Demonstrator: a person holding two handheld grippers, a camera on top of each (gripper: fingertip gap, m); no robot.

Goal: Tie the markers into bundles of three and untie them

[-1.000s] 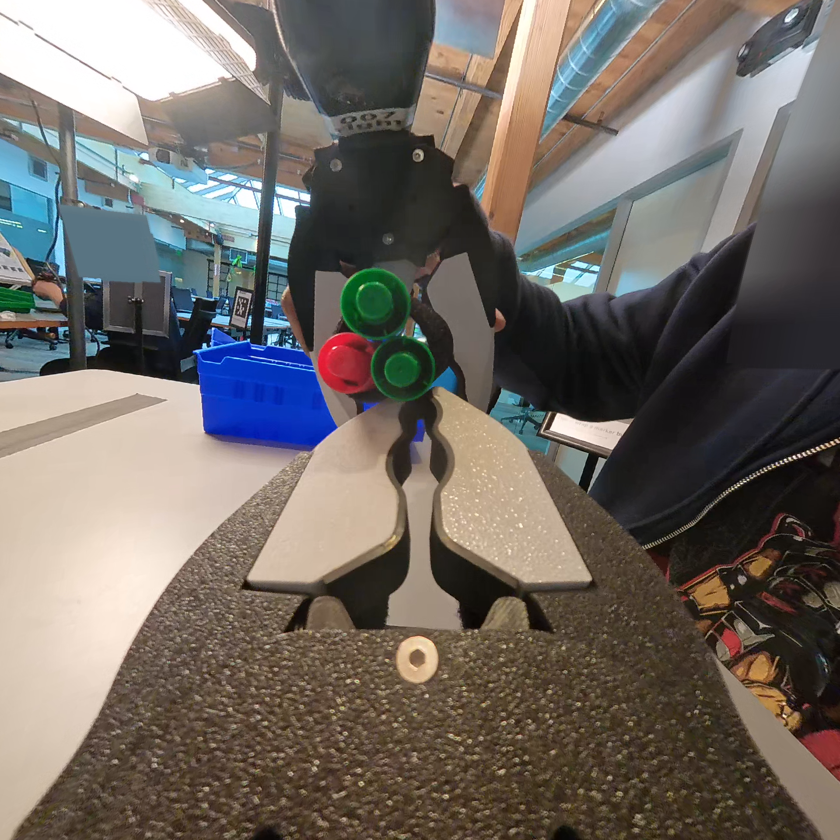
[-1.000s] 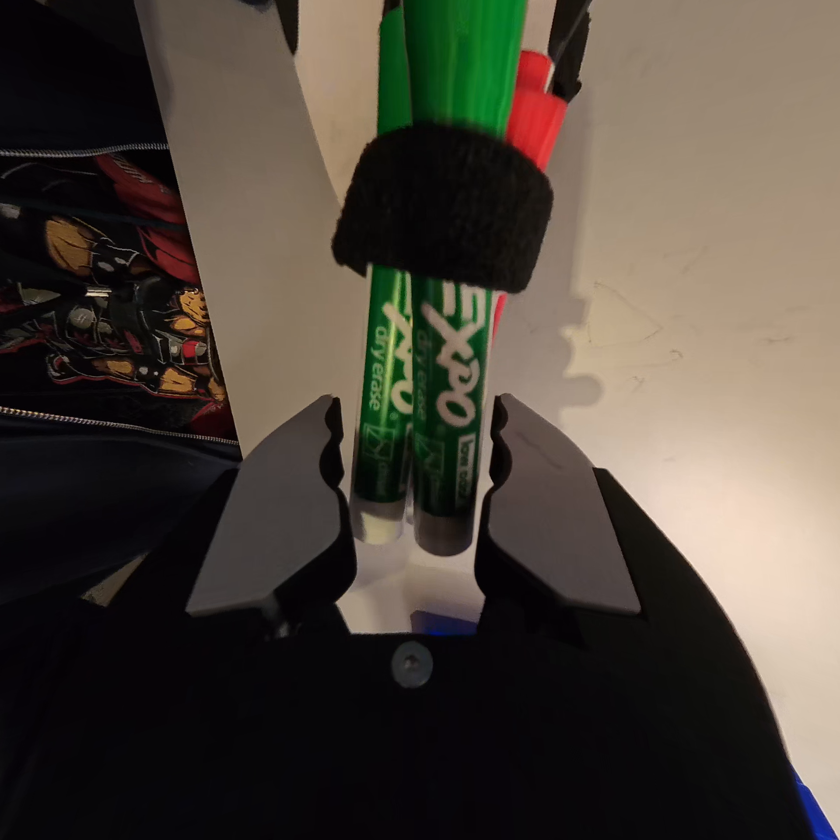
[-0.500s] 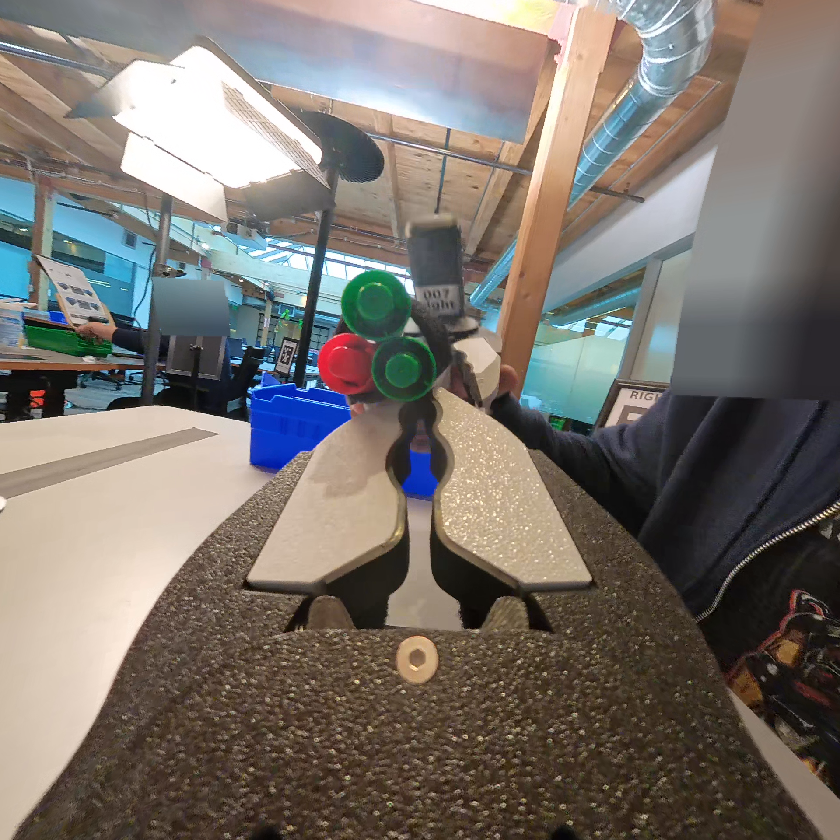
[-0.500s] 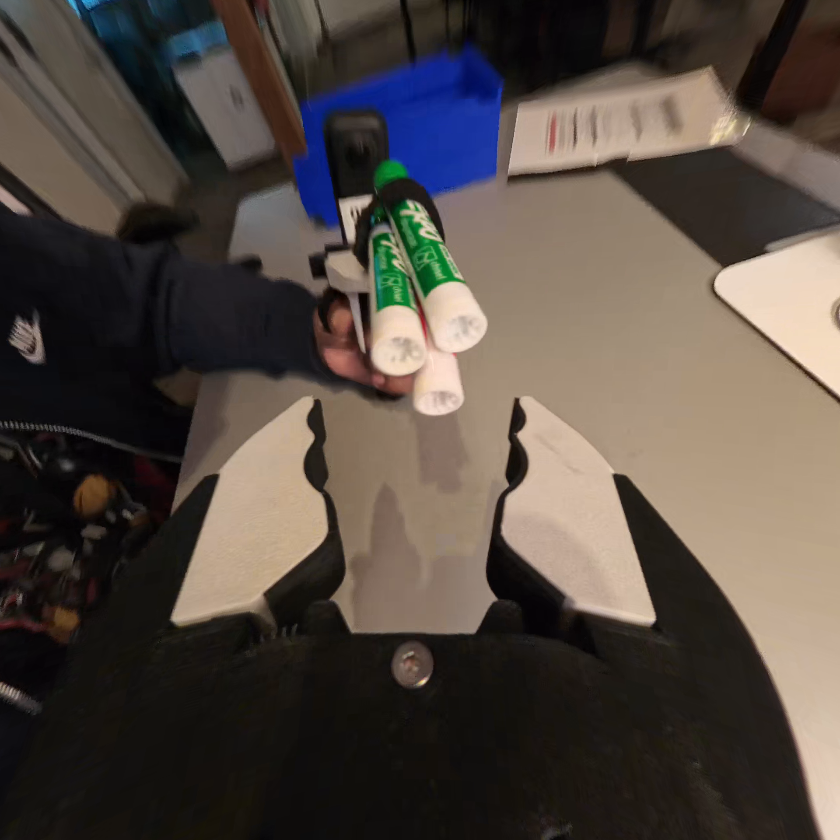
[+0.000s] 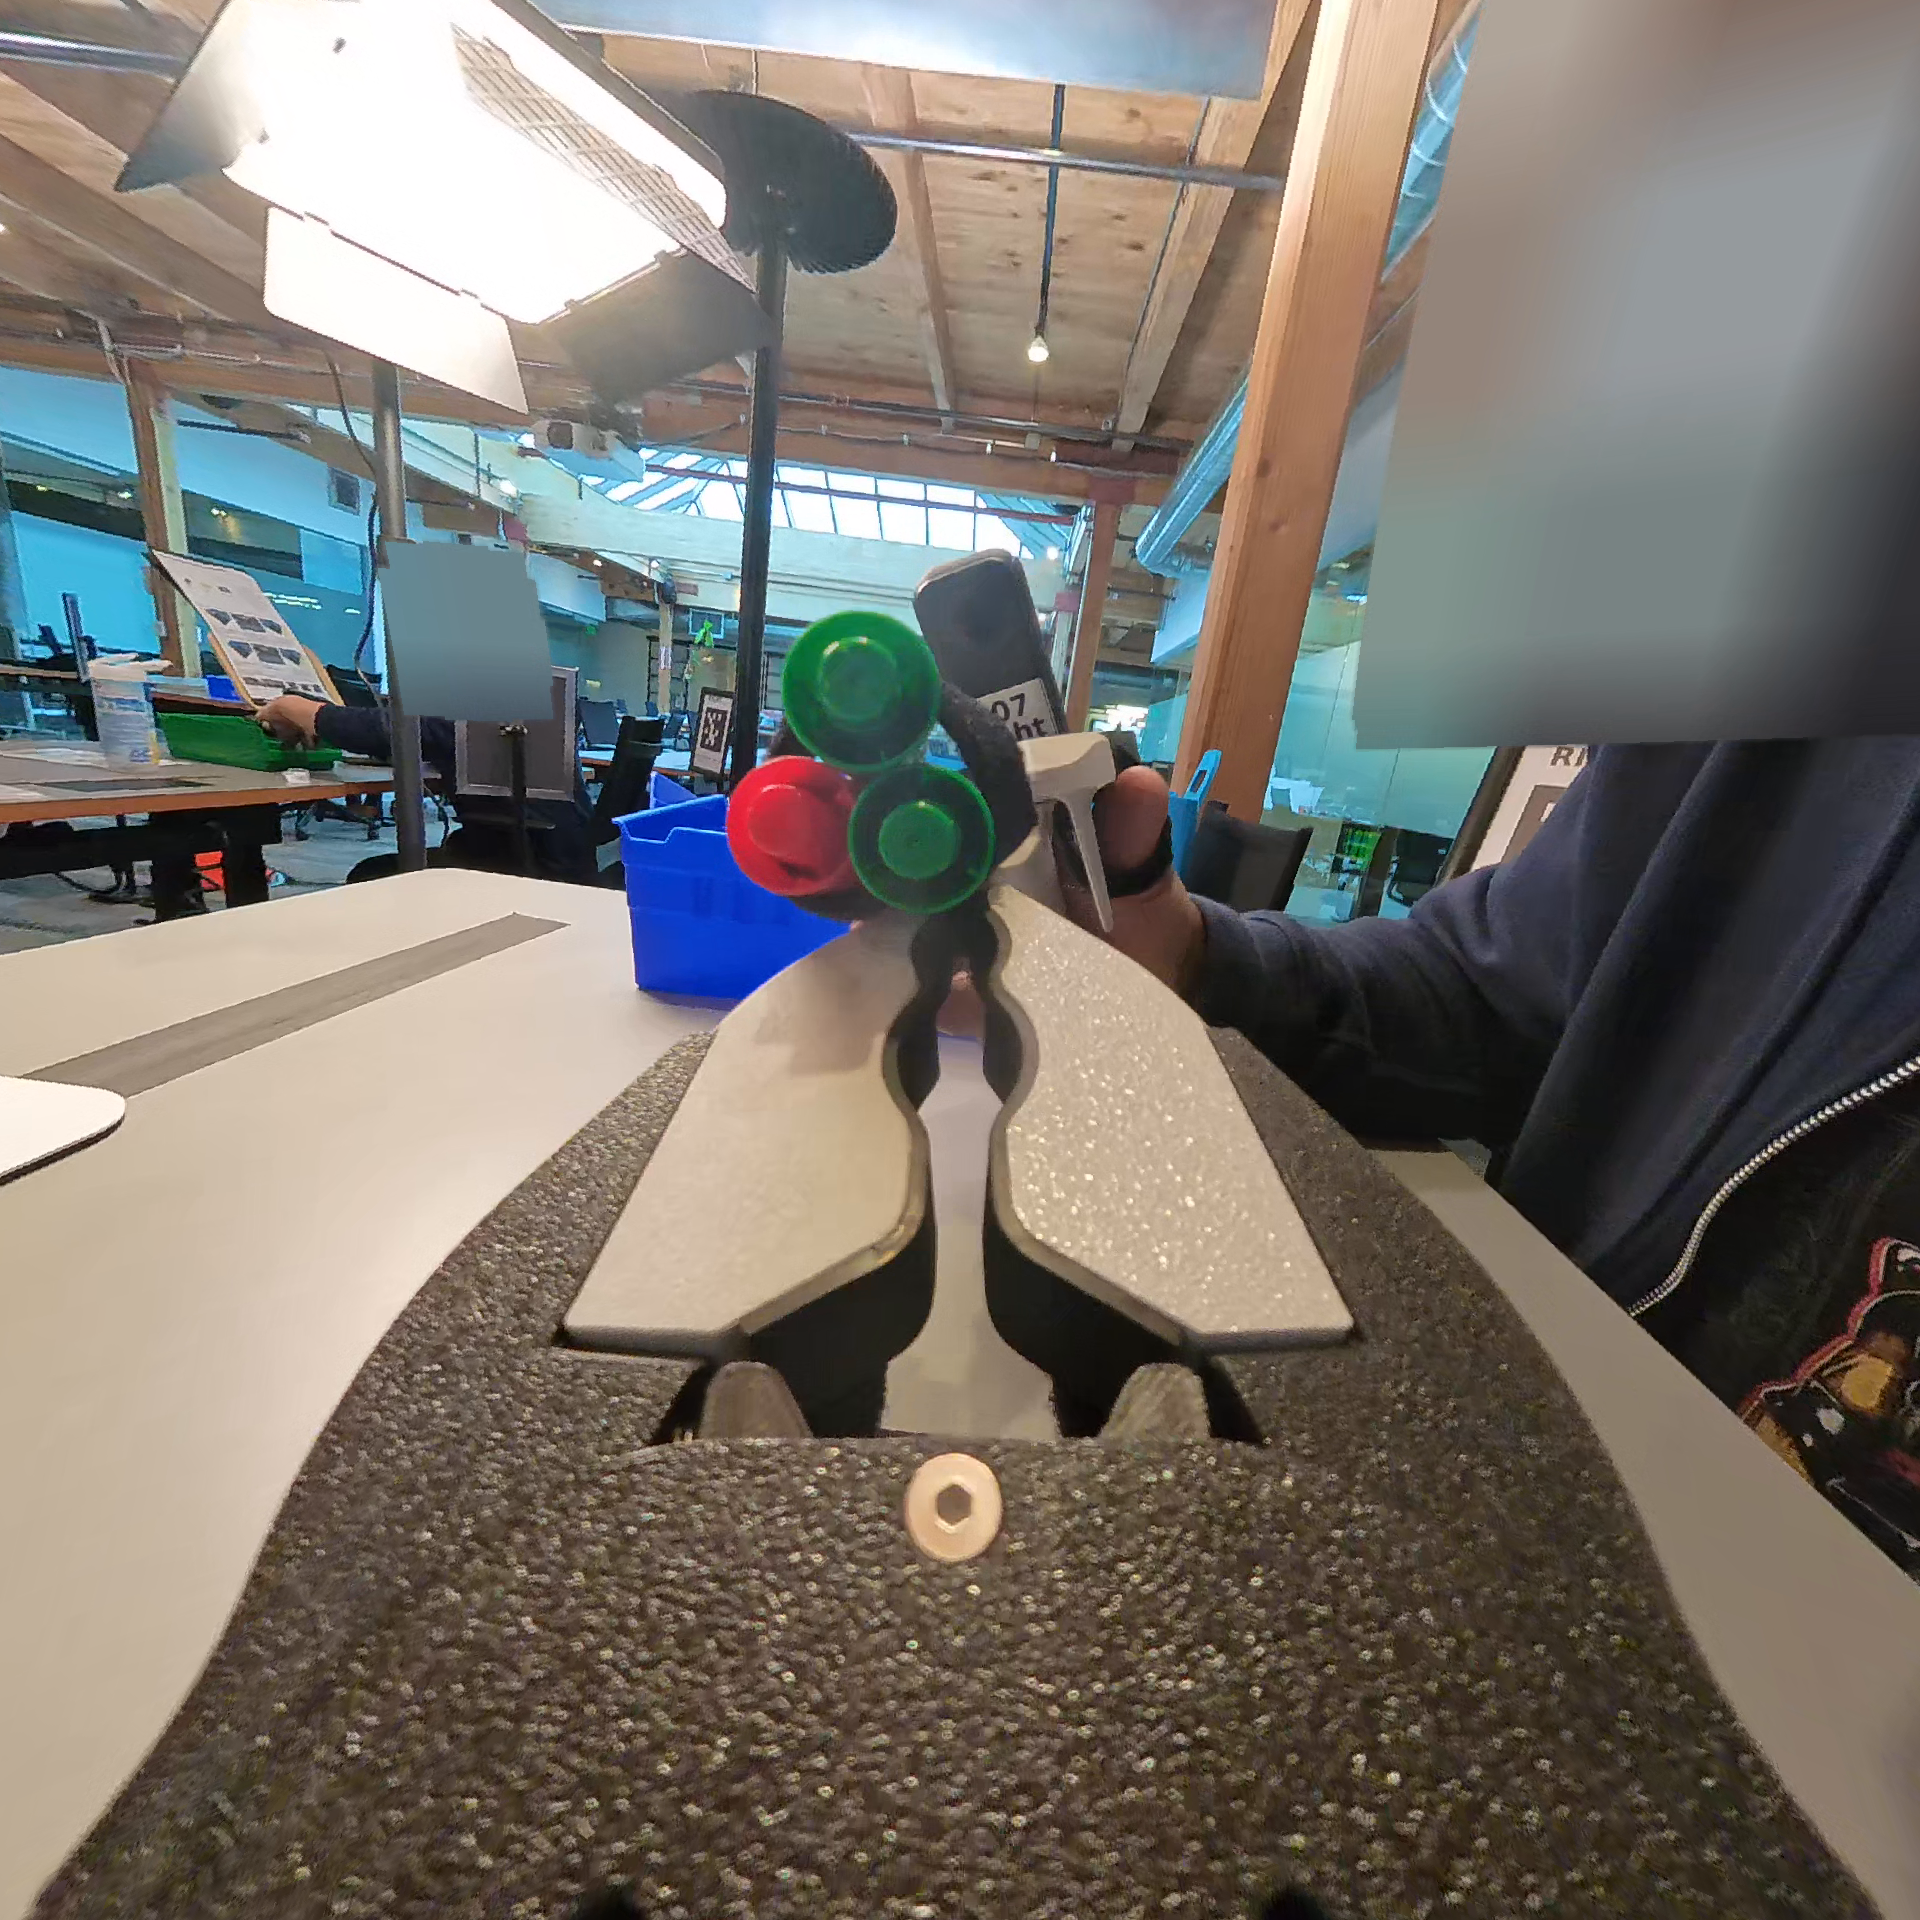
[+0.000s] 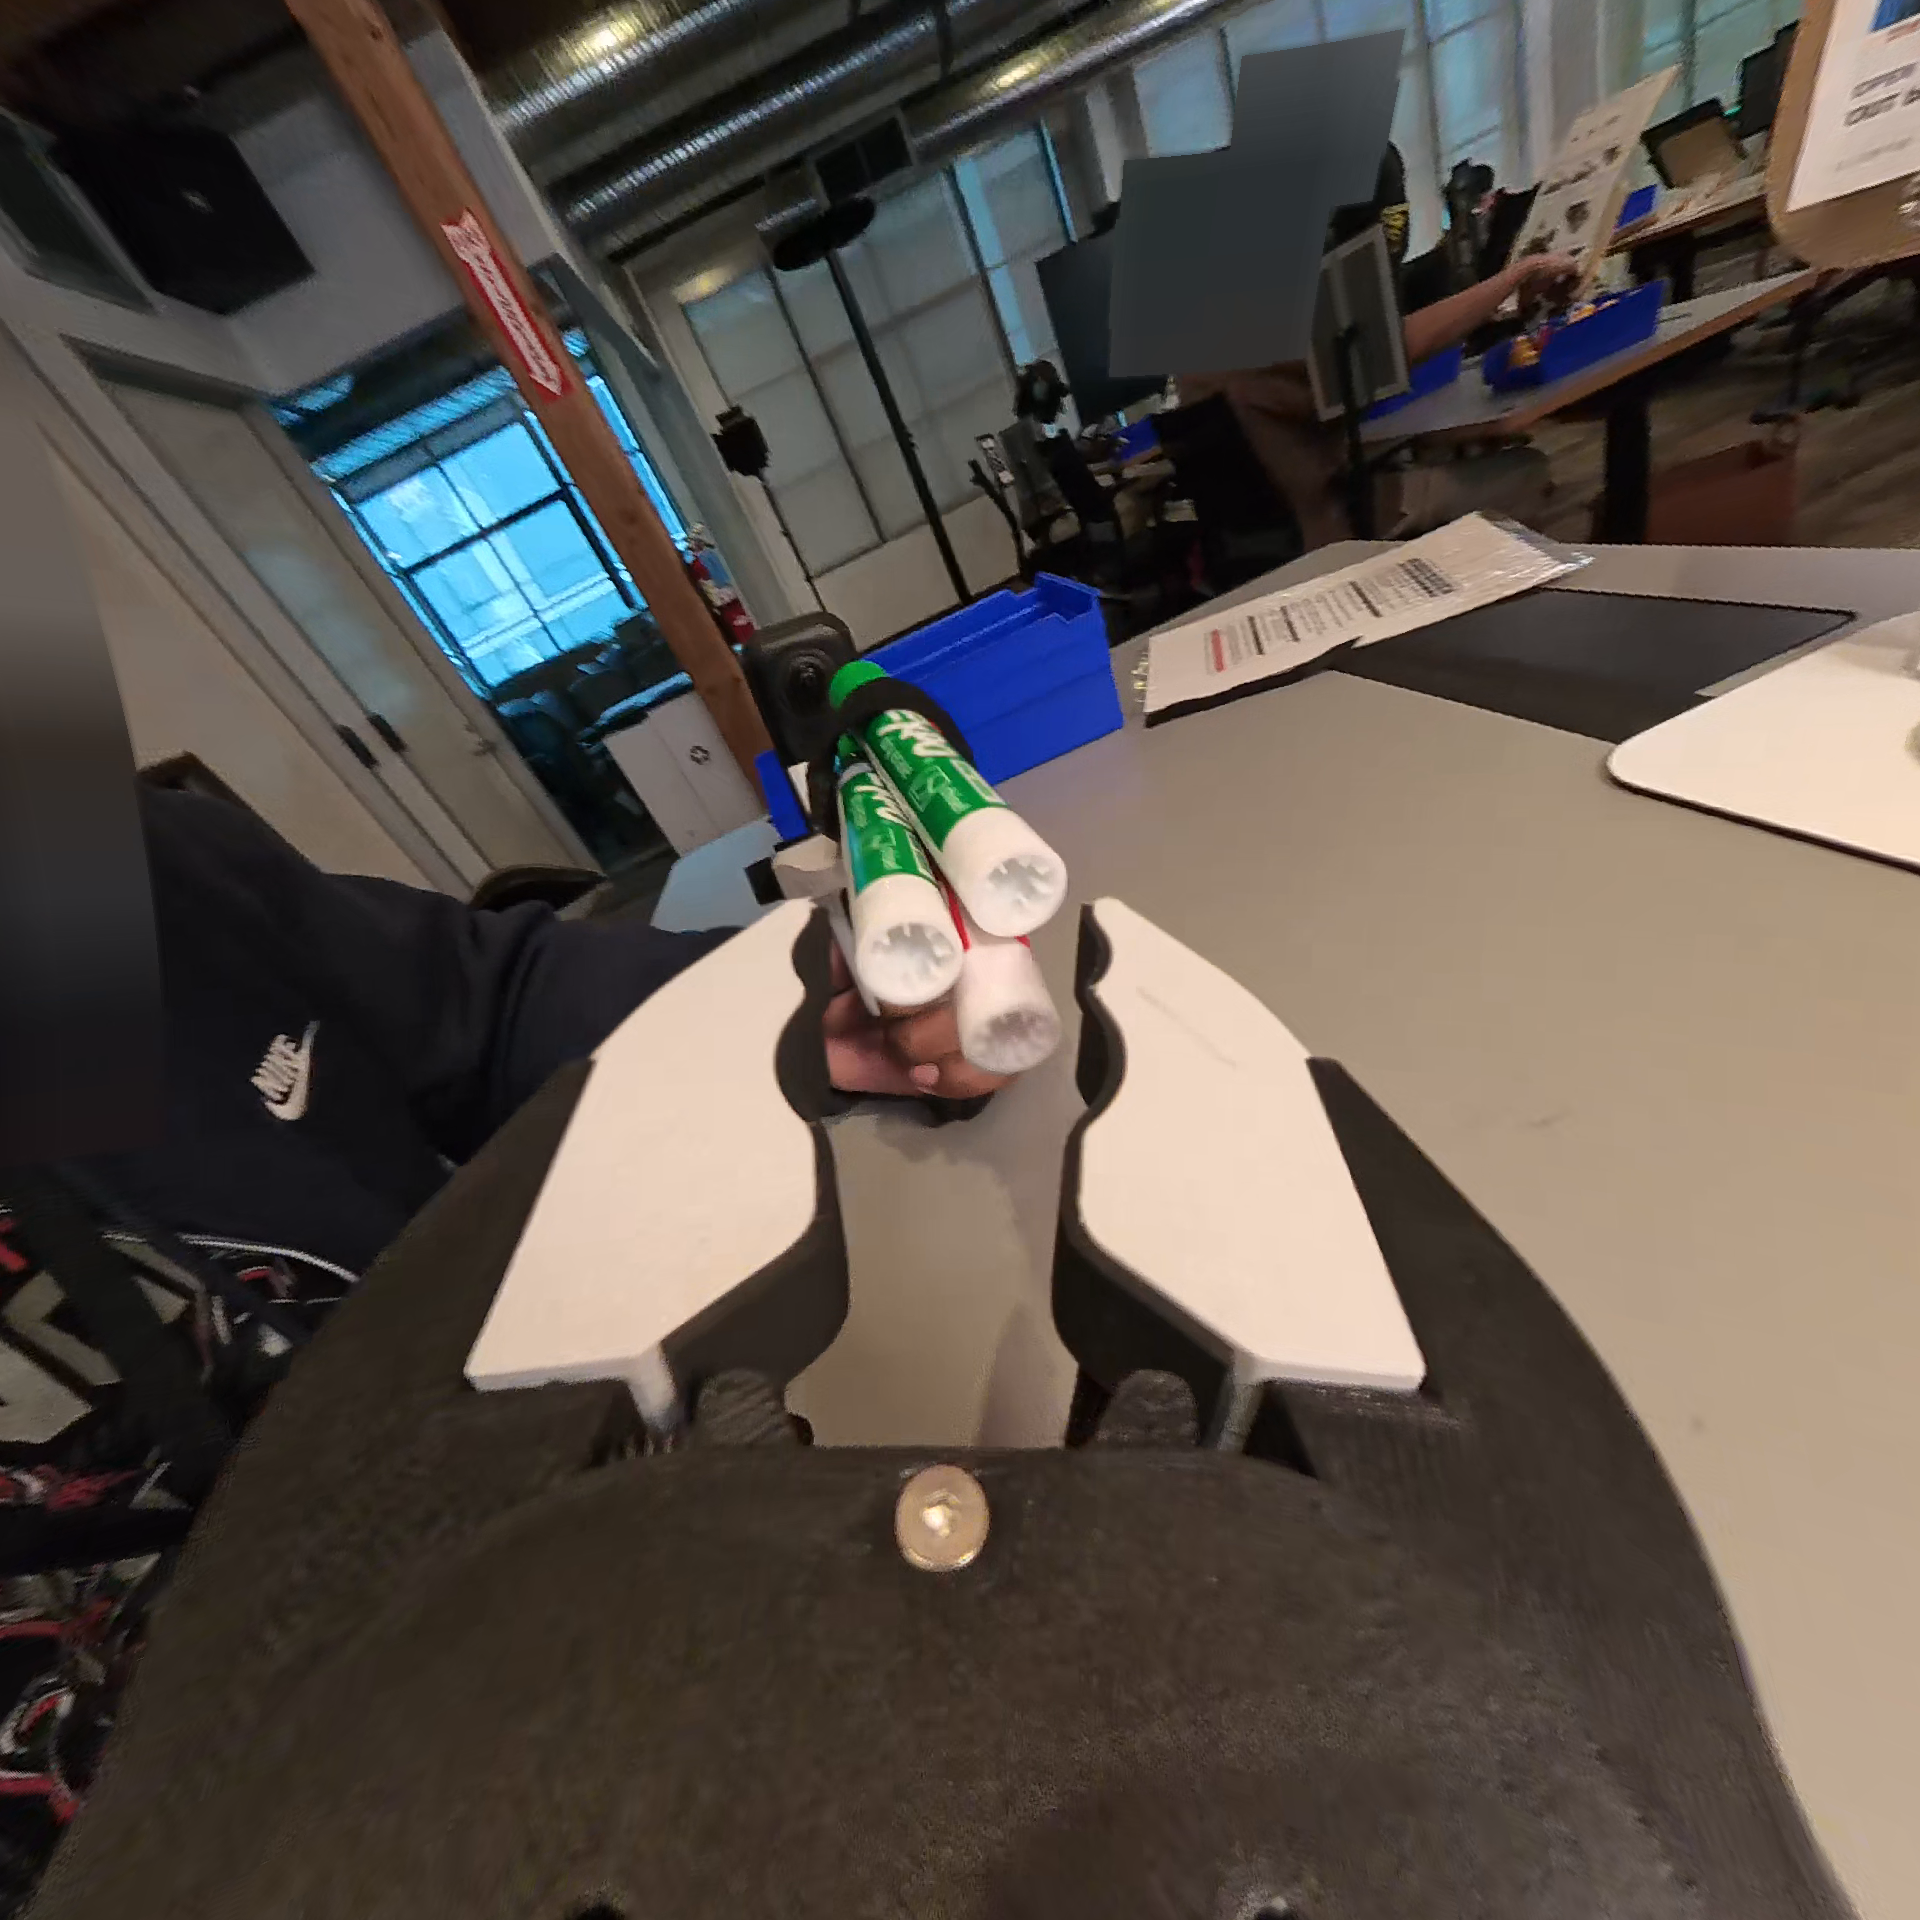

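A: What is seen in the left tongs [image 5: 951, 961]?

B: A bundle of three markers [image 5: 858, 784] is gripped there. The fingers are drawn narrow, and the black strap [image 5: 992, 758] wrapped around the bundle is pinched at their tips. Two green caps and one red cap are turned toward the left wrist camera.

A: And where is the bundle placed in relation to the counter [image 5: 239, 1122]?

B: It is held up in the air above the grey counter, not resting on it. In the right wrist view the same markers [image 6: 940, 868] are seen from their white butt ends, with the left tongs [image 6: 821, 862] and the hand [image 6: 894, 1049] around them partly hidden behind the bundle.

A: How are the right tongs [image 6: 943, 966] set?

B: They are spread wide, and nothing is gripped between them. The white ends of the markers are seen in the gap between the two fingertips, but whether they lie within the gap or just beyond it cannot be told. No contact can be made out.

A: What else is found on the counter?

B: A blue bin [image 6: 997, 675] is seen behind the bundle, and it is also seen in the left wrist view [image 5: 707, 914]. A printed sheet [image 6: 1340, 613] is laid farther right, partly over a dark mat [image 6: 1621, 644]. A white board [image 6: 1787, 758] with rounded corners is seen at the right edge.
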